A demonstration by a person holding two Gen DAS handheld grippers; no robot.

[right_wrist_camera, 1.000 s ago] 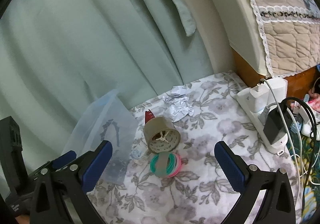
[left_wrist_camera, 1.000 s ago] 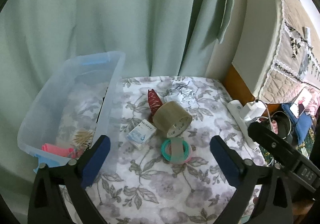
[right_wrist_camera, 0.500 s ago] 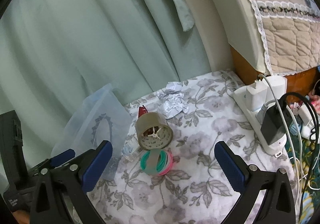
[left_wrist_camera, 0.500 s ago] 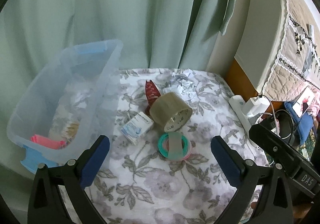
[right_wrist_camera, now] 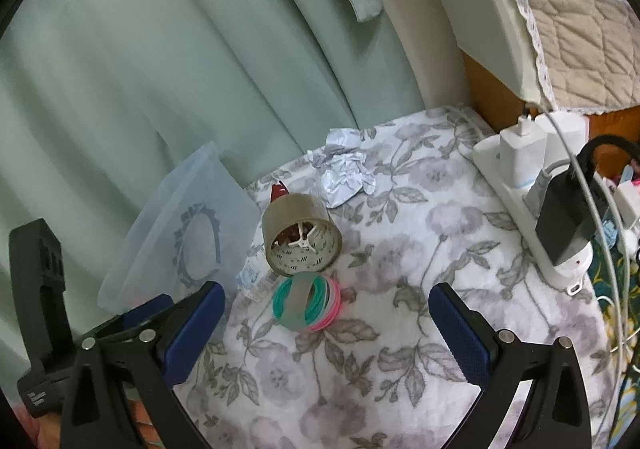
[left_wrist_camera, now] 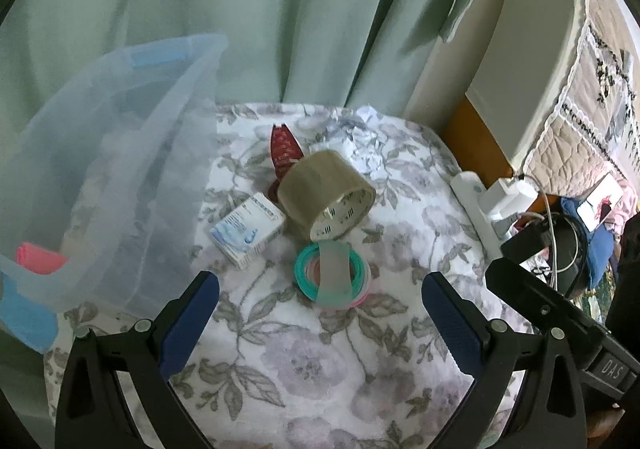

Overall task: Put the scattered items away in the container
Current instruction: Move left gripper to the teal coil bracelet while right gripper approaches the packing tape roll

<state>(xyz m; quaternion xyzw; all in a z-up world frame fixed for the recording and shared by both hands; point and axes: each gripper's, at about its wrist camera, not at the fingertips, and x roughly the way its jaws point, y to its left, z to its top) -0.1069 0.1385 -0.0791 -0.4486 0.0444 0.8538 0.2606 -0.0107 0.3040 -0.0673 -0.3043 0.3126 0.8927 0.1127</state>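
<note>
The clear plastic bin [left_wrist_camera: 120, 153] sits left of the pile. Both the left gripper [left_wrist_camera: 320, 323] and the right gripper [right_wrist_camera: 326, 327] hang wide open, holding nothing. Next, I think, one must drop onto the near hair-band bundle [left_wrist_camera: 332, 275] and pinch it.

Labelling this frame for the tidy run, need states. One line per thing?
left tool: open, empty
right tool: open, empty
clear bin: lid off, holds a pink item
tape roll: on its side, out of the bin
bundle of bands: on the cloth, out
small box: lying flat, closed, out
crumpled paper: on the cloth, out
</note>
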